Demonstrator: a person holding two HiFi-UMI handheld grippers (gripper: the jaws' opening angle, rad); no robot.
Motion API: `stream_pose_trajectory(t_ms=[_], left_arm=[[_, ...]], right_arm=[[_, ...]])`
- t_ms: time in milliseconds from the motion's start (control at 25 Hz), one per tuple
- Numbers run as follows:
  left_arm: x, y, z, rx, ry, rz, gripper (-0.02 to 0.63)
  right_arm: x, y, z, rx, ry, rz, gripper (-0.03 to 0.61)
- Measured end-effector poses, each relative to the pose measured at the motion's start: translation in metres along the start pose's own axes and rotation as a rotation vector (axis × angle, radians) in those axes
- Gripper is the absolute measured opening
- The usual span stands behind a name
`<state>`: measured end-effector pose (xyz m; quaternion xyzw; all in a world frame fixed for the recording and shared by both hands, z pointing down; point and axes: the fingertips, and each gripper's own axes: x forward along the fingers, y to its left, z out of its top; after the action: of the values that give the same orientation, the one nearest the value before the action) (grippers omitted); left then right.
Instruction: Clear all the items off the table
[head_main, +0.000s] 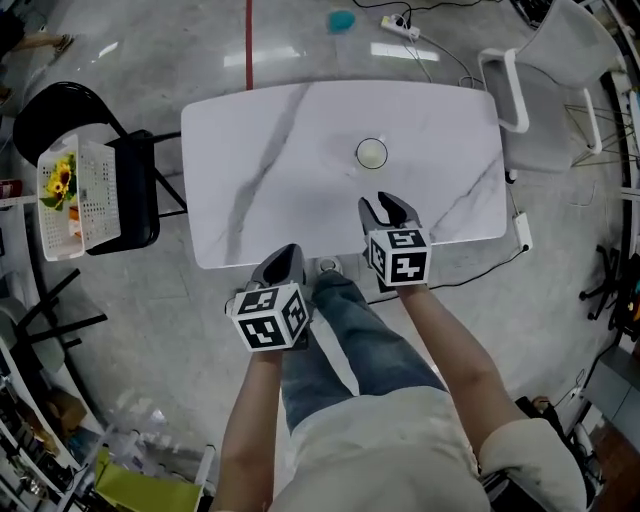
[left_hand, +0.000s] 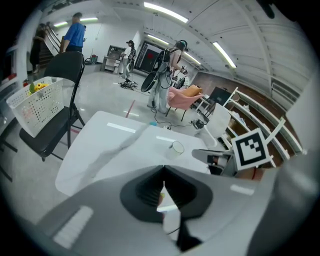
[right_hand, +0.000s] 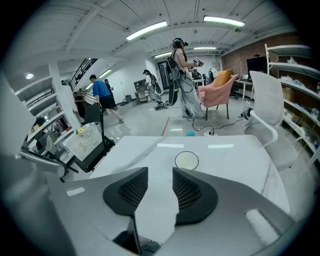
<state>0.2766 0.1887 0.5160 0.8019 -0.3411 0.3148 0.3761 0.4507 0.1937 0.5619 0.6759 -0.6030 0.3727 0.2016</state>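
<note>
A small clear cup (head_main: 371, 153) with a pale inside stands alone on the white marble table (head_main: 260, 170), right of centre. My right gripper (head_main: 388, 208) hovers over the table's near edge just short of the cup, jaws a little apart with nothing between them. In the right gripper view the cup (right_hand: 186, 160) sits straight ahead beyond the right gripper (right_hand: 160, 172). My left gripper (head_main: 285, 258) hangs at the near edge further left, shut and empty. In the left gripper view the left gripper (left_hand: 163, 170) has its pads together and the cup (left_hand: 176, 148) lies ahead to the right.
A black folding chair (head_main: 120, 190) left of the table carries a white basket (head_main: 75, 195) holding yellow flowers. A white chair (head_main: 545, 90) stands at the far right corner. Cables and a power strip (head_main: 400, 25) lie on the floor beyond. People stand far off.
</note>
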Motion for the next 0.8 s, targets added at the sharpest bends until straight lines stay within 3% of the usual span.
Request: stream_pose_trajectory(t_ms=[520,800], left_arm=[[0.053,0.029,-0.027,-0.030,0.063,-0.008,0.009],[0.081,0.043,-0.041,-0.044,0.084,-0.014,0.009]], right_arm=[[0.091,-0.044,-0.031,0.050,0.007,-0.118,0.318],[0.128,-0.067,-0.040,0.080,0.004,-0.174,0.359]])
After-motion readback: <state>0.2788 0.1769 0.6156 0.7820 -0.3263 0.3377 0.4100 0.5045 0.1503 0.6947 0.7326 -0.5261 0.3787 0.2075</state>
